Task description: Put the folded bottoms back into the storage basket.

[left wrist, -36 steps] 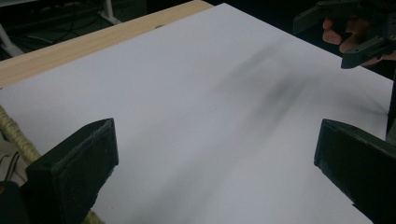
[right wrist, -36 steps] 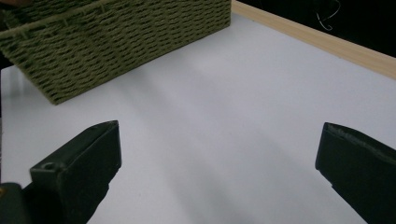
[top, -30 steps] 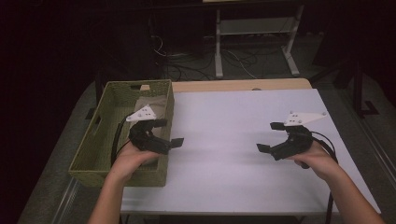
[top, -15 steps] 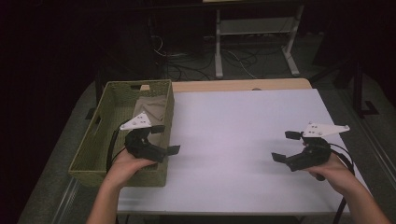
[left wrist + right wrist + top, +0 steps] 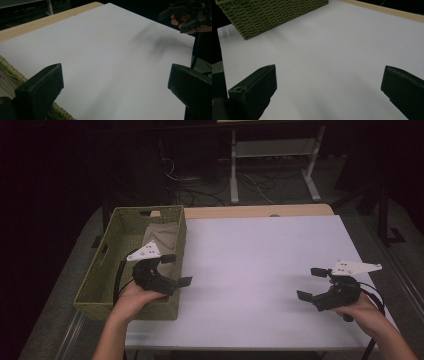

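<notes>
Table [image 5: 260,255]: white top, wooden strip along the far edge, bare across the middle. Woven basket [image 5: 112,265]: olive-green, rectangular, sits at the left edge of the table with its long side running near to far; a handle slot shows in the far wall. Inside it, at the far right end, lies a crumpled beige cloth [image 5: 162,237]. Left hand-held gripper [image 5: 172,270]: held over the near right corner of the basket, above its right wall, jaws pointing right toward the table middle; jaws wide apart, nothing between them. In the left gripper view the basket rim [image 5: 10,68] shows at lower left, white table surface between the jaws. Right hand-held gripper [image 5: 311,282]: near the right near corner of the table, just above the surface, jaws pointing left; jaws spread wide, empty. In the right gripper view the basket's side wall [image 5: 269,15] stands far off at upper left. The two grippers are well apart, facing each other.
</notes>
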Demonstrator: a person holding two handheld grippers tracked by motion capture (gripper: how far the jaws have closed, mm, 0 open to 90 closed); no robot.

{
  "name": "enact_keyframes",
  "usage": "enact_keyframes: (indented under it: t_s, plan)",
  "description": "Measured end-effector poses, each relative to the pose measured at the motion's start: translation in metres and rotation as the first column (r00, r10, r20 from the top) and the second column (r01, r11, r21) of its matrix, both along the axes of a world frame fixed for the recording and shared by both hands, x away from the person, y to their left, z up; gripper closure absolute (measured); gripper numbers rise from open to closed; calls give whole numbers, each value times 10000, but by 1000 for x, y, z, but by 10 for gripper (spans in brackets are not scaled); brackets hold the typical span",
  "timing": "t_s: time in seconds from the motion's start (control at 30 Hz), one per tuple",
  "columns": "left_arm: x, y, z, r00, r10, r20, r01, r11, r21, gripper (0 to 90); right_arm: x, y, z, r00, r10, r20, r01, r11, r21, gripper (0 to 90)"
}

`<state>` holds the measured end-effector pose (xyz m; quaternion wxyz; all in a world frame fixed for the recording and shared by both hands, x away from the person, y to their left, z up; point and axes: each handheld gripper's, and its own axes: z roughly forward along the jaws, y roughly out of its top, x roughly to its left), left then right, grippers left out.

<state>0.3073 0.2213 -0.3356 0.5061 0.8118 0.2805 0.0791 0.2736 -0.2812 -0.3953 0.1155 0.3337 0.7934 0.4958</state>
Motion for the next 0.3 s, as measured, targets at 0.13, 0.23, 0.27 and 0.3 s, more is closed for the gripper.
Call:
enact_keyframes:
  t_s: [0.13,0.23,0.27,0.3]
  plan:
    - [0,0,0,10000,-14,-45,15,10000,5,4,0,0,-1,10000,45,-43,-45,10000,24,3]
    - [1,0,0,10000,-8,-74,8,10000,5,4,0,0,-1,9999,130,-70,-130,9999,-2,3]
    - [1,0,0,10000,-5,-83,5,10000,12,4,0,0,-1,9998,166,-61,-166,9999,-5,3]
    - [1,0,0,10000,-4,-87,4,10000,7,4,0,0,-1,9998,209,-50,-210,9998,-7,4]
